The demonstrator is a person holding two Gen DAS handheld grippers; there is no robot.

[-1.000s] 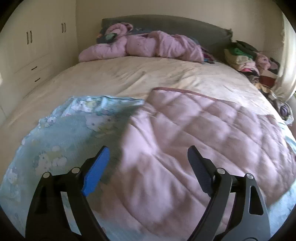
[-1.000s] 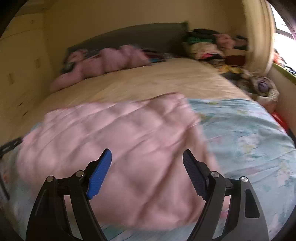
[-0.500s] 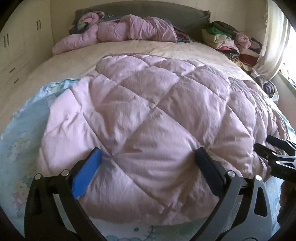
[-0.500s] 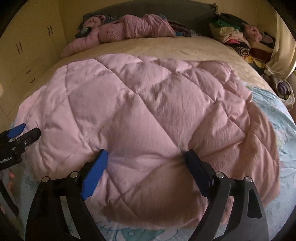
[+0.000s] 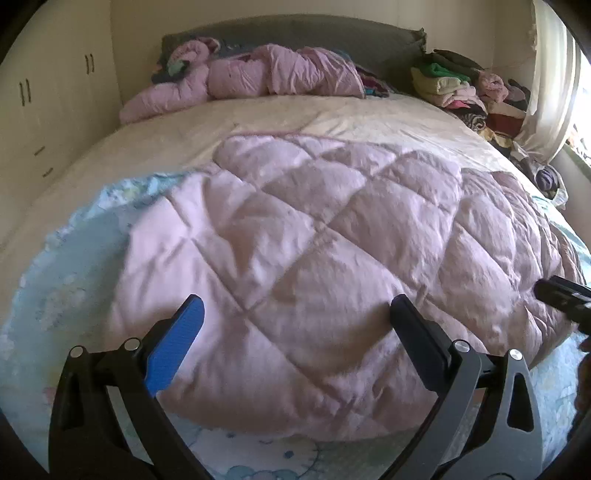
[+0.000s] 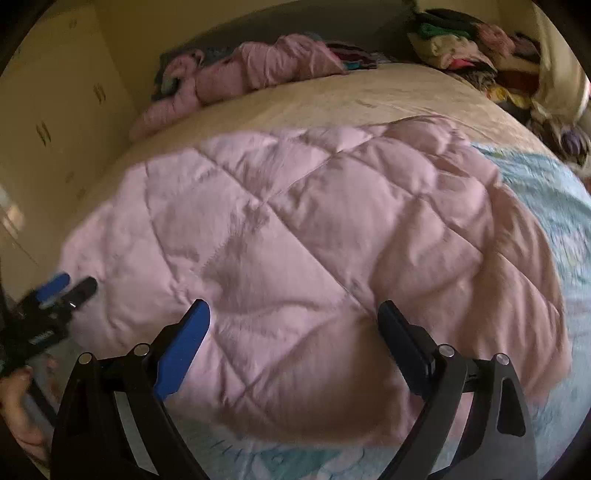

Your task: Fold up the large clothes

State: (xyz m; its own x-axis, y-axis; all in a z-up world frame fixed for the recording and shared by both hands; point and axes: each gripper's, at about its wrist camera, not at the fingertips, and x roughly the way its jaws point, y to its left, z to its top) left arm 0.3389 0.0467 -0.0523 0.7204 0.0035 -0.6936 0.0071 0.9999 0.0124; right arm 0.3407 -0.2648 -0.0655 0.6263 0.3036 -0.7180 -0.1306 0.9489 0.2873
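Note:
A pink quilted comforter (image 5: 317, 236) lies folded over on the bed, pink side up; it also shows in the right wrist view (image 6: 310, 240). Its light blue printed underside (image 5: 74, 266) shows at the left and front, and at the right in the right wrist view (image 6: 554, 206). My left gripper (image 5: 295, 310) is open and empty, hovering at the comforter's near edge. My right gripper (image 6: 293, 314) is open and empty at the same near edge. The right gripper's tip shows at the left view's right edge (image 5: 561, 295); the left gripper shows at the right view's left edge (image 6: 55, 299).
A cream bedspread (image 5: 295, 118) covers the far half of the bed. A crumpled pink garment (image 5: 258, 77) lies against the grey headboard (image 5: 295, 33). A pile of folded clothes (image 5: 465, 88) sits at the far right by a curtain (image 5: 550, 74). White wardrobes (image 5: 44, 103) stand left.
Both grippers have swung from the sides to face the comforter's middle, then drawn back slightly. The comforter lies spread flat; both grippers stay open.

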